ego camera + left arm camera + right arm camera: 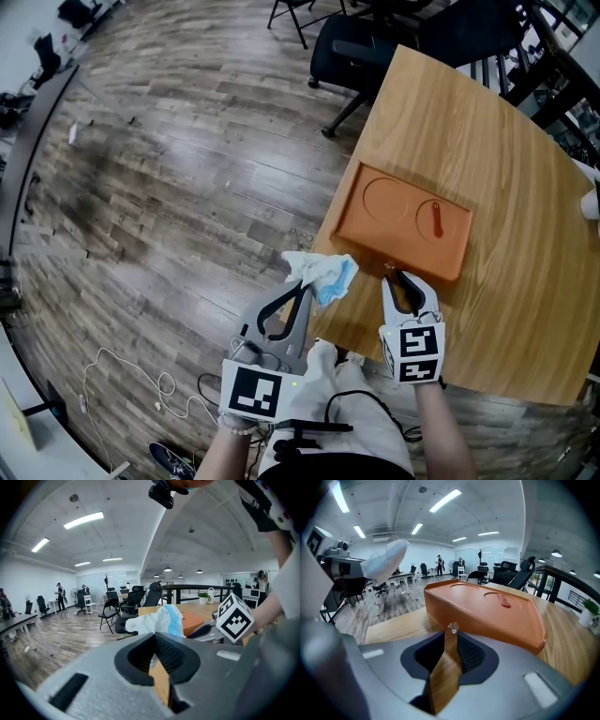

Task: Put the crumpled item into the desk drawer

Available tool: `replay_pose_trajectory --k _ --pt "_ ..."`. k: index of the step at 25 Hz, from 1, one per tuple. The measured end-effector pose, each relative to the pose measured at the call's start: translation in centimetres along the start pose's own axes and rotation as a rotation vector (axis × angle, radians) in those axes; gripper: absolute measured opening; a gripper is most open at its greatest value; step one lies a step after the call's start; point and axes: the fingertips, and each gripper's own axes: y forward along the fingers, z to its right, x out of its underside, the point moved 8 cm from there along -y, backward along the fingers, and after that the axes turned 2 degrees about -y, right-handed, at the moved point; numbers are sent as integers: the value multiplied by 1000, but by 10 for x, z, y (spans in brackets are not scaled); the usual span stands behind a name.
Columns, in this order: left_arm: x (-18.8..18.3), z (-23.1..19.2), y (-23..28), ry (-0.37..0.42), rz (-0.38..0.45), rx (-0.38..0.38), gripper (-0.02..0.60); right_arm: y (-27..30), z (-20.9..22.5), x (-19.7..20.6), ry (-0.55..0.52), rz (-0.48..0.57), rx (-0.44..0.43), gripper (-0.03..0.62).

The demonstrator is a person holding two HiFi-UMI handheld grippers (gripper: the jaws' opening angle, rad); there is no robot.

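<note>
The left gripper [306, 287] is closed on the crumpled item [323, 270], which is pinched at its lower edge while the rest of the white and pale-blue wad bulges out beyond the jaw tips toward 12 o'clock. It is held in the air just off the near corner of the table [506, 309], above the wooden floor [169, 187]. At 3 o'clock from it, the right gripper [394, 275] is drawn in to a narrow gap, and the small clear knob [452, 628] of the drawer [375, 230] sits right at its tips. It appears to be nipped there, though how firmly cannot be made out. The drawer is seen as an orange box lying flat on the table at 1 o'clock from the wad, its front looking shut, with a small red thing [436, 218] resting in a round hollow on its top. The wad is judged to be very light and soft — paper or thin cloth, which of the two cannot be told — so it should be squeezed flat without harm and little force is needed to keep it. It may spring open or snag on the ribbed pads when released, so a hold near the middle of the bunch is to be preferred over a loose flap. The knob is small, hard and probably slippery, and is best taken squarely.
</note>
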Motion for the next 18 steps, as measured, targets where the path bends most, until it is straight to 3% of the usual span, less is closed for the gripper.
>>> replay_pose_trajectory --k 12,18 --pt "4 -1 2 7 -13 13 5 12 2 -2 116 12 8 78" --pt "4 -1 1 4 -11 10 5 13 2 -2 88 13 14 69"
